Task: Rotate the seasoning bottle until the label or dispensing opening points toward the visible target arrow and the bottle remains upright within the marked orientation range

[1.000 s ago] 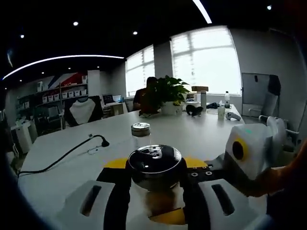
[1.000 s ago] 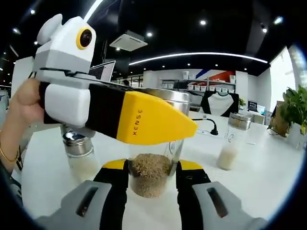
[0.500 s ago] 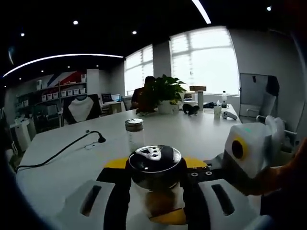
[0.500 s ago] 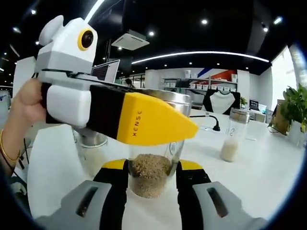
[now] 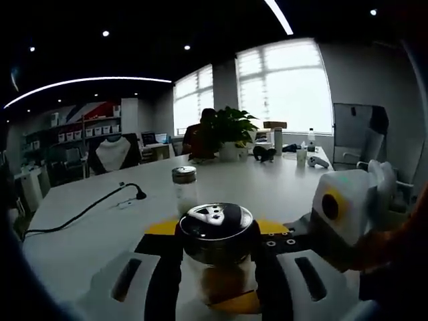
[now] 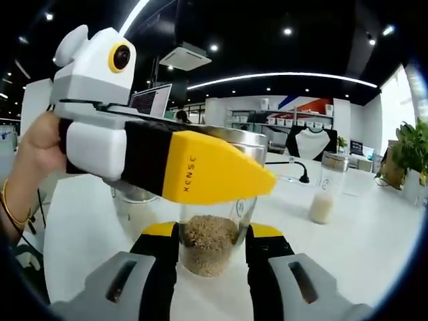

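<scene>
- Both grippers are closed on the same bottle (image 6: 211, 237): the right gripper (image 6: 211, 249) clamps its glass body low down, at the level of the brown granules, and the left gripper (image 5: 215, 235) holds it higher, around the black-and-silver cap (image 5: 215, 222).
- From the right gripper view, the left gripper (image 6: 221, 175) reaches in across the top of the bottle, its yellow jaw lying over the metal rim, with a hand (image 6: 41, 148) behind it.
- From the left gripper view, the right gripper (image 5: 344, 207) sits just beside the bottle on the right.
- Where the bottle's base sits relative to the table (image 5: 107, 227) I cannot tell; the jaws hide it.
- No target arrow or marked range can be made out in either view, so I cannot judge how much turn remains.
- To do the turn well, I would let one gripper steady and the other twist, rather than both clamping hard against each other.
- Keep the axis vertical: the granules lie level now, a useful check against tilt.
- Turn slowly in small steps, watching the openings on the cap for direction.
- Glass is slick between hard jaws, so a firm low hold matters.
- A second shaker (image 5: 183, 188) stands well apart on the table; a third jar (image 6: 127, 200) stands near, behind the bottle, so mind it while turning.
</scene>
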